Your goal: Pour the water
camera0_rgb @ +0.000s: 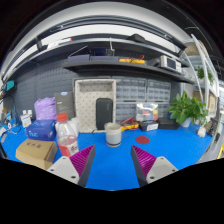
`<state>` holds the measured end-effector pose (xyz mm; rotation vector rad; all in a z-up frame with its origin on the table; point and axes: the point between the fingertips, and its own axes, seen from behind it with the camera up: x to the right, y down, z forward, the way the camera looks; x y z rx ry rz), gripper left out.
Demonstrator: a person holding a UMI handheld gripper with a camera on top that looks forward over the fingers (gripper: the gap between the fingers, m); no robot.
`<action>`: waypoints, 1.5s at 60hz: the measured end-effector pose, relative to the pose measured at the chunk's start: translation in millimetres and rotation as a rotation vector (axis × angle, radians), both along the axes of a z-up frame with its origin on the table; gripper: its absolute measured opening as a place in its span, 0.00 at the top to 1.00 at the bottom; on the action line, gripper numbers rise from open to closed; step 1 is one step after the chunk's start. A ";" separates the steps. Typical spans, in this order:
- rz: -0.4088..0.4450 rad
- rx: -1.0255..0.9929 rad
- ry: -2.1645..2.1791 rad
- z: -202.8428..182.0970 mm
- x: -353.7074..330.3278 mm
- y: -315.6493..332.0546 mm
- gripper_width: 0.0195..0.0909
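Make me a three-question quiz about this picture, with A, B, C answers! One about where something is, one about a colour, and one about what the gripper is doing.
1. Where is the bottle?
A. Between the fingers
B. Beyond the left finger, by the cardboard box
C. On the shelf

2. What colour is the table?
A. Blue
B. Red
C. White

3. What is the gripper doing?
A. Shut on the bottle
B. Shut on the cup
C. Open, holding nothing

Answers:
1. B: the bottle stands on the table past the left finger, next to the box.
2. A: the bare tabletop around the cup is bright blue.
3. C: the two purple pads stand wide apart with only bare table between them; the cup sits well beyond them.
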<state>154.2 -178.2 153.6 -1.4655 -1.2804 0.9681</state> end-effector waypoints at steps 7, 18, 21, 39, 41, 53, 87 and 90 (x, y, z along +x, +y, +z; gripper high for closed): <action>0.077 -0.019 -0.042 -21.9 9.4 -36.7 0.27; 0.189 -0.052 -0.079 -59.6 9.2 -108.6 0.27; 0.216 -0.052 -0.080 -63.9 2.4 -122.0 0.25; 0.221 -0.040 -0.045 -65.4 -63.8 -139.3 0.26; 0.217 -0.040 -0.040 -64.7 -70.5 -139.3 0.26; 0.233 -0.024 0.009 -65.5 -100.4 -145.3 0.29; 0.331 -0.035 0.032 -71.1 -122.4 -151.3 0.67; 0.330 -0.099 0.007 -70.0 -128.2 -148.1 0.67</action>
